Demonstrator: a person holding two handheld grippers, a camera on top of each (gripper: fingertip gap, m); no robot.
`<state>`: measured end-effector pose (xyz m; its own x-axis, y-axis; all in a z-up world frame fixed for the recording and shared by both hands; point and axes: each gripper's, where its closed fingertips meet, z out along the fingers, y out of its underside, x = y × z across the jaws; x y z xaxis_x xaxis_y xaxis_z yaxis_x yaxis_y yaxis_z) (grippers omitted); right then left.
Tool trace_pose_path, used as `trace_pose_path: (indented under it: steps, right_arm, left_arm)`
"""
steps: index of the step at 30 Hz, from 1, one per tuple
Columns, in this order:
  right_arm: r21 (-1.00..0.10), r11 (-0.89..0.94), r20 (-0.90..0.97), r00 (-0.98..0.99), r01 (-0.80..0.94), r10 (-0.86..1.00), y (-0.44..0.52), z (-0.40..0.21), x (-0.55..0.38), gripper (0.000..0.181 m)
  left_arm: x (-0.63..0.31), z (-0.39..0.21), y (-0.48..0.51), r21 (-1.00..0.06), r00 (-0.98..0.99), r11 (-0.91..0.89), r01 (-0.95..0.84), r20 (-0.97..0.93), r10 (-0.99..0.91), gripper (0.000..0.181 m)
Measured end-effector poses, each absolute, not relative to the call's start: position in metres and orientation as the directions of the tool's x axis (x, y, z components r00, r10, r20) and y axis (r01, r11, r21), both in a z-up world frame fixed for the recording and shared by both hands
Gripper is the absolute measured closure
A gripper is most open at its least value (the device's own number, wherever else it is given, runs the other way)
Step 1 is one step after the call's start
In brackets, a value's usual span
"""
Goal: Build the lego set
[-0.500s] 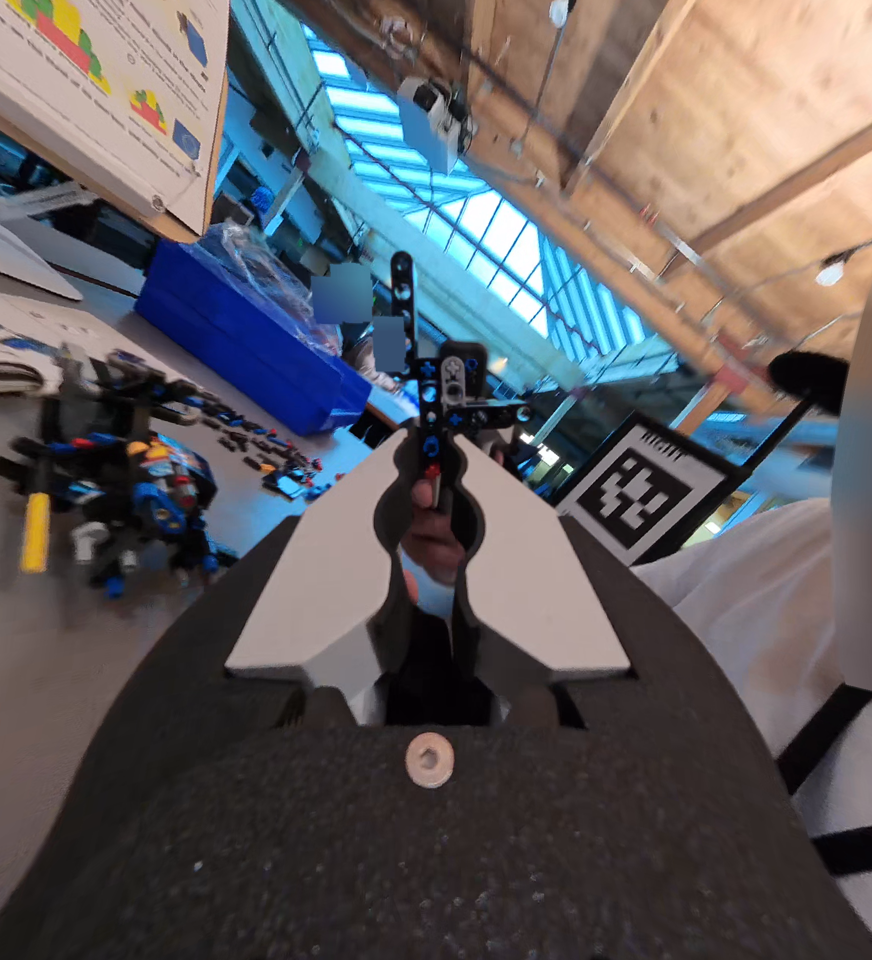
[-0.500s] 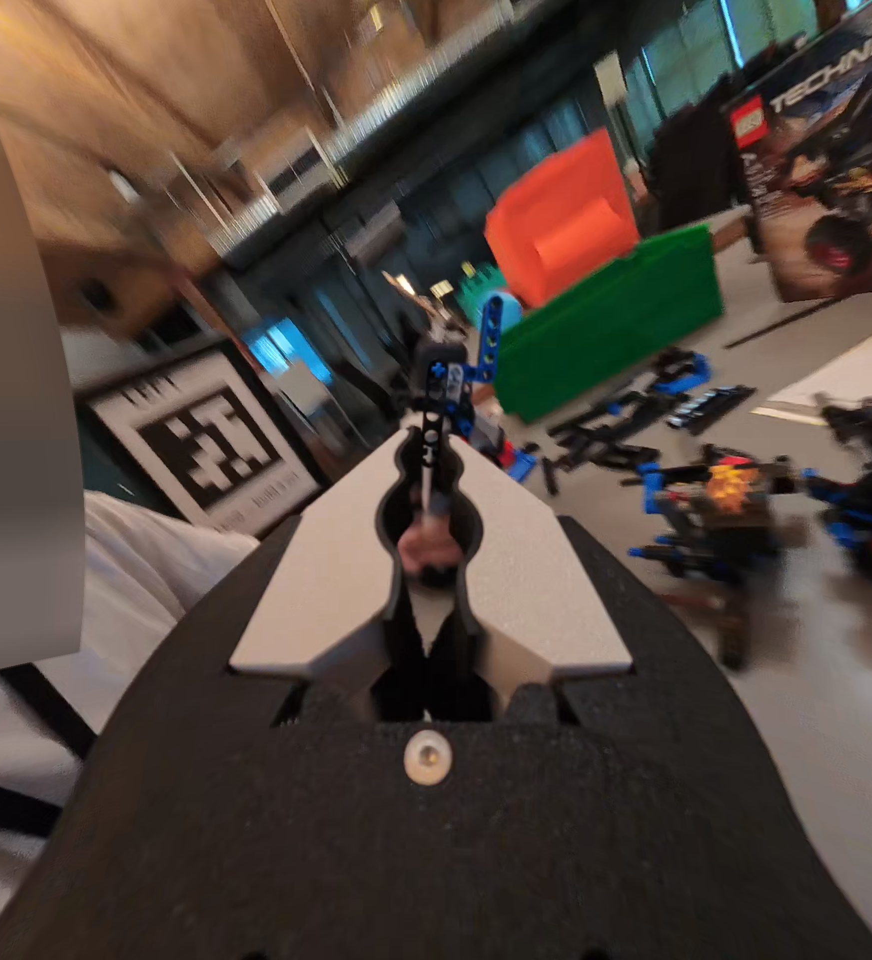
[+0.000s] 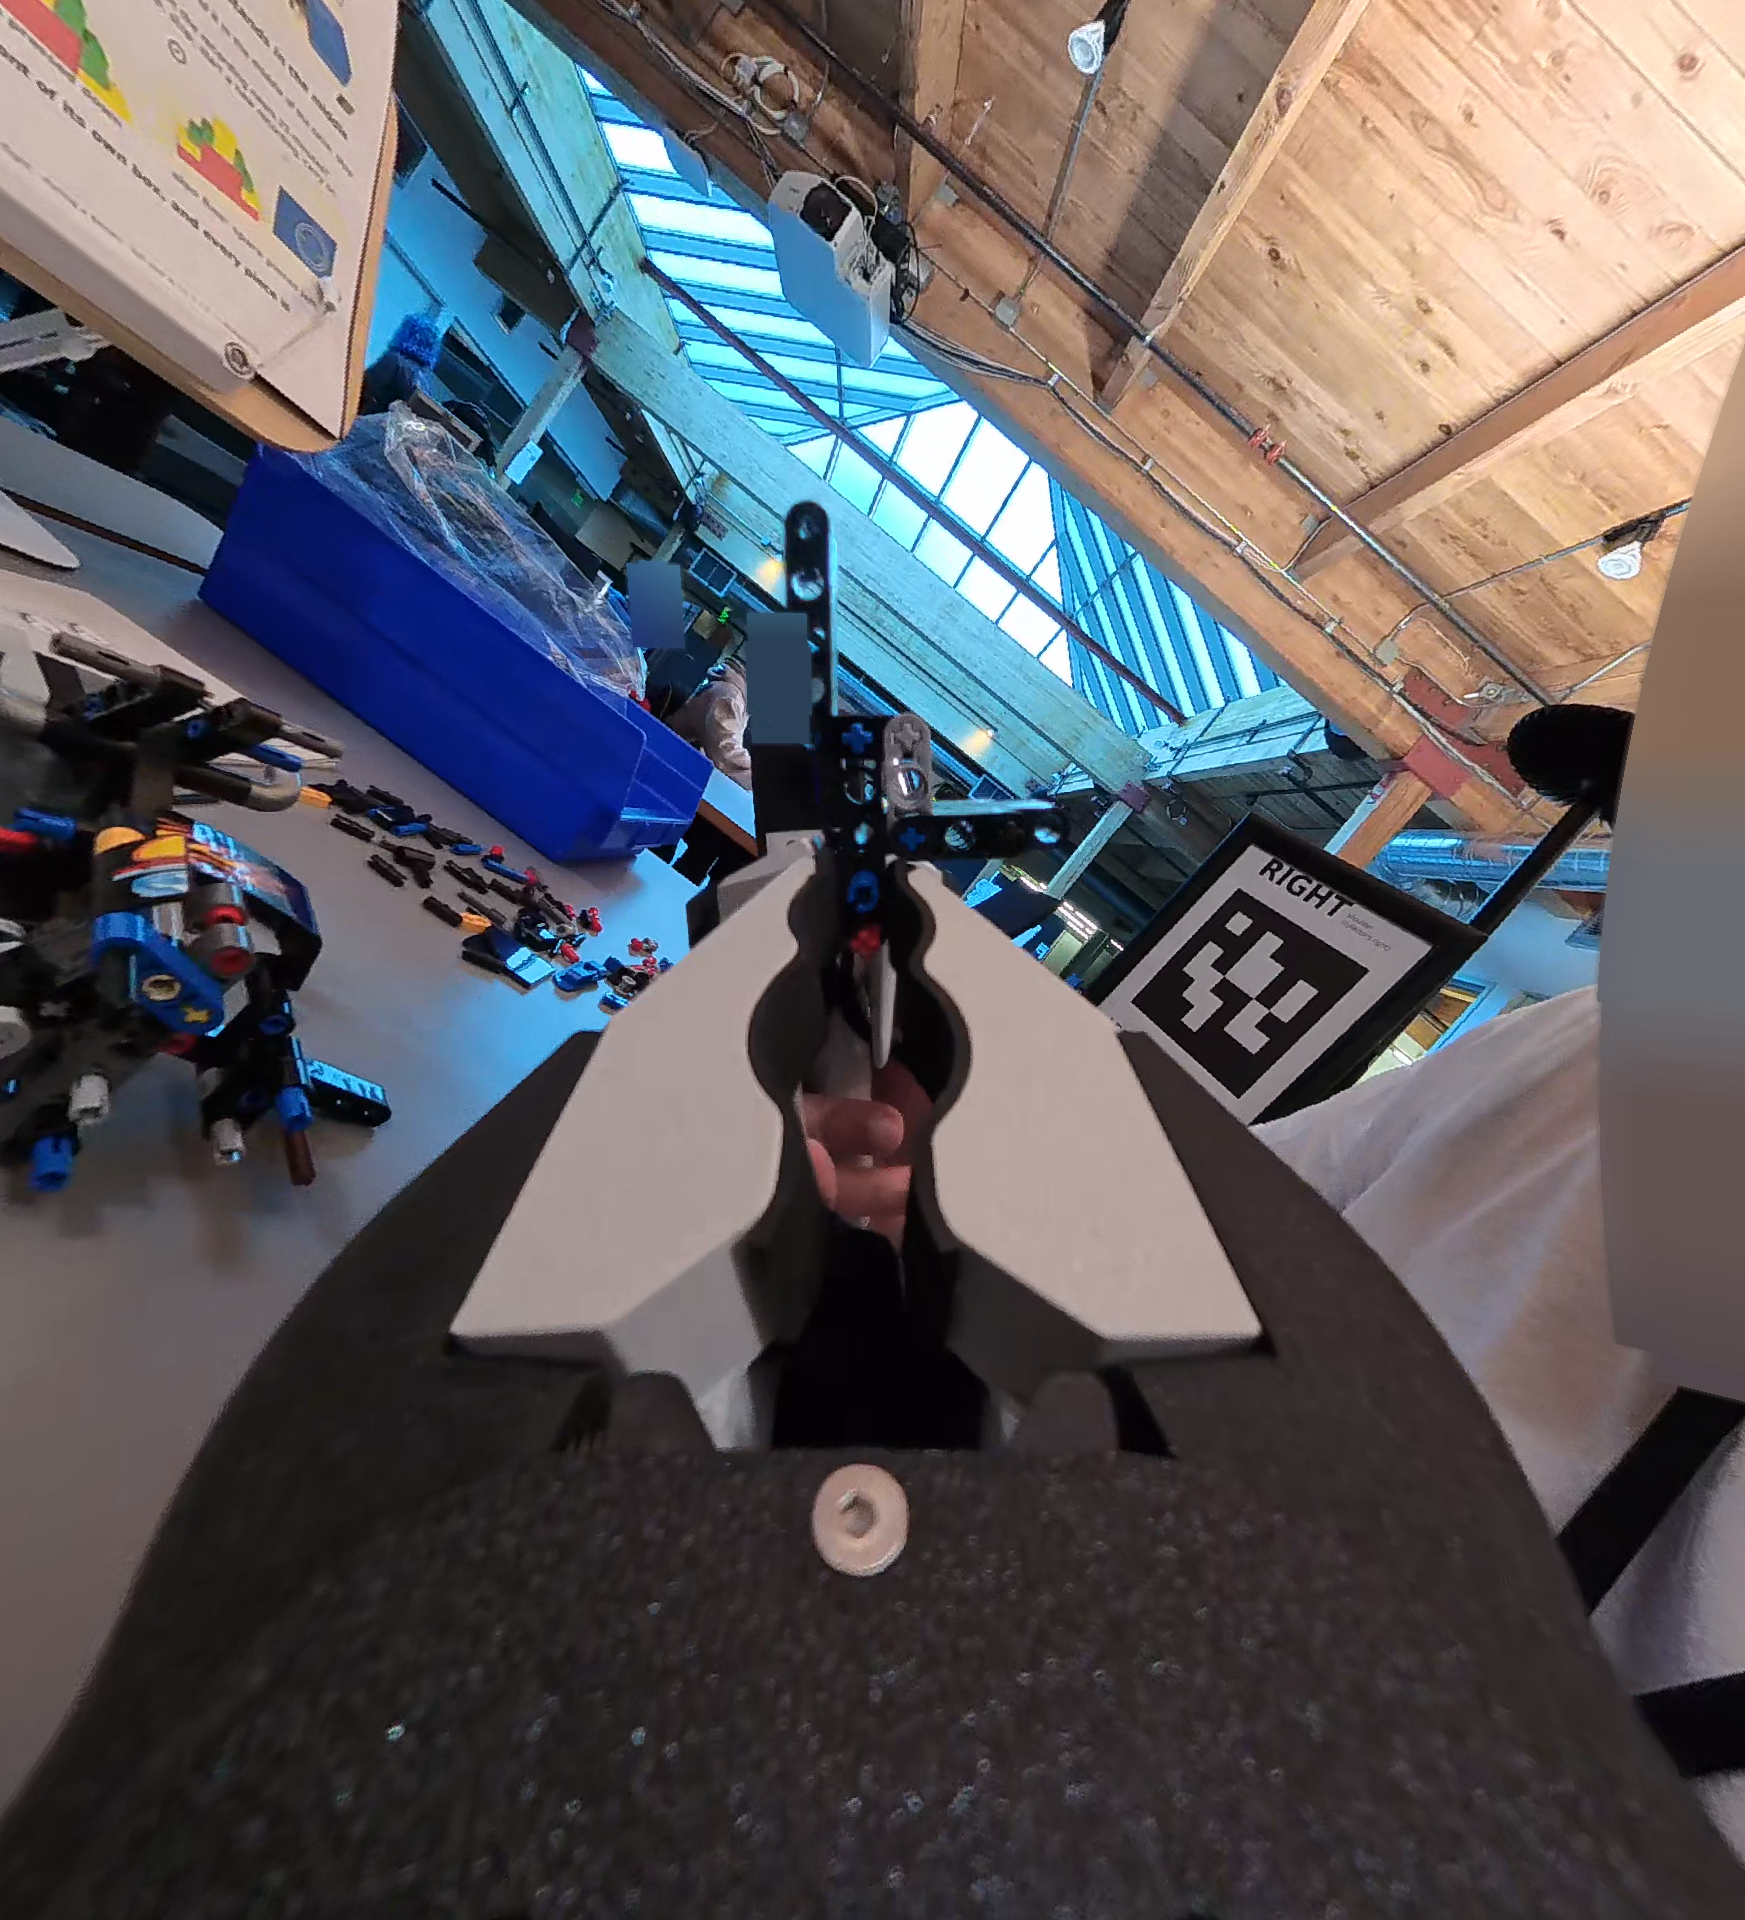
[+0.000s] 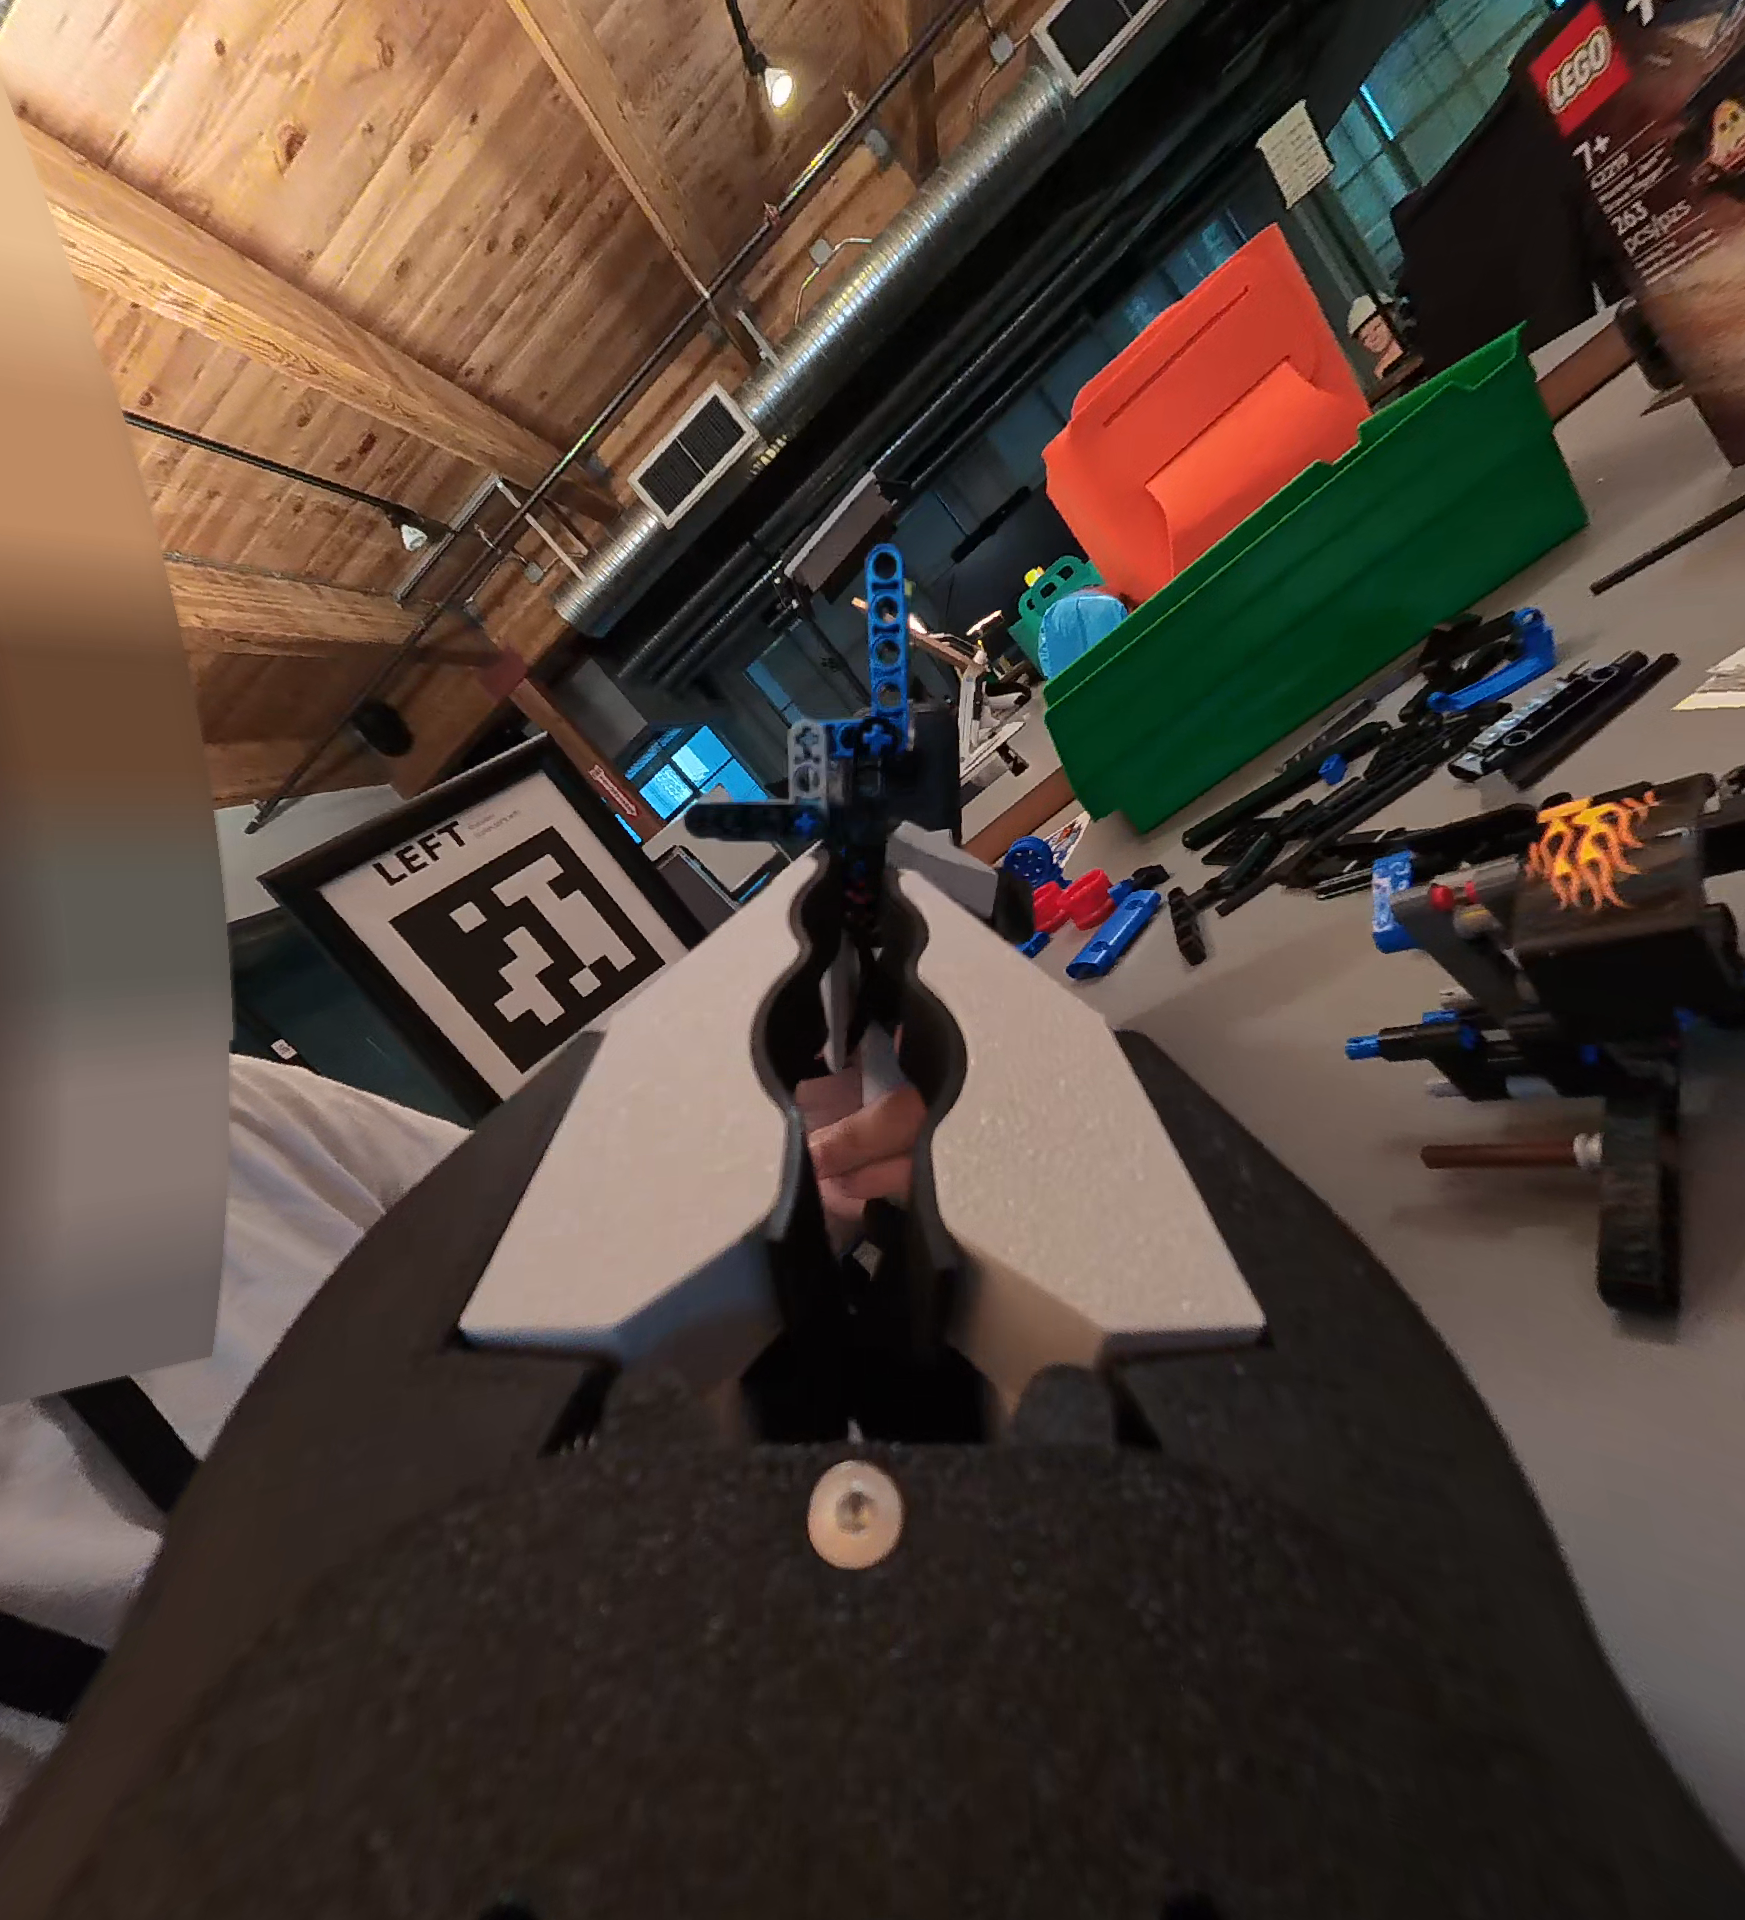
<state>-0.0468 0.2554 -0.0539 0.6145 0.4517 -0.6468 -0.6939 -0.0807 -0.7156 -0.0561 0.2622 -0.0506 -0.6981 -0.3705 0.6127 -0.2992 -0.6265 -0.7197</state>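
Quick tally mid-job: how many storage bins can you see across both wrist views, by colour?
Blue bin: 1
Green bin: 1
Orange bin: 1
Total: 3

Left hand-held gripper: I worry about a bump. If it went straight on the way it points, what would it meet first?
The lego piece already clamped at its tips, and just behind it, apparently, the right hand-held gripper facing it.
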Motion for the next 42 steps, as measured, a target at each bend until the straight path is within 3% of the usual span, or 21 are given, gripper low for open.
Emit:
trace_pose_path:
  steps: [28, 42]
  right_arm:
    - [-0.701, -0.102, -0.657, 0.584, -0.705, 0.477, 0.253, -0.053, -0.049, 0.176]
    - [-0.802, -0.138, -0.577, 0.694, -0.581, 0.43, 0.251, -0.062, -0.051, 0.176]
  left_arm:
    - [-0.055, -0.052, 0.26, -0.721, -0.679, -0.64, -0.265, 0.611, -0.407, 0.176]
    - [-0.057, -0.058, 0.256, -0.756, -0.682, -0.578, -0.307, 0.599, -0.42, 0.175]
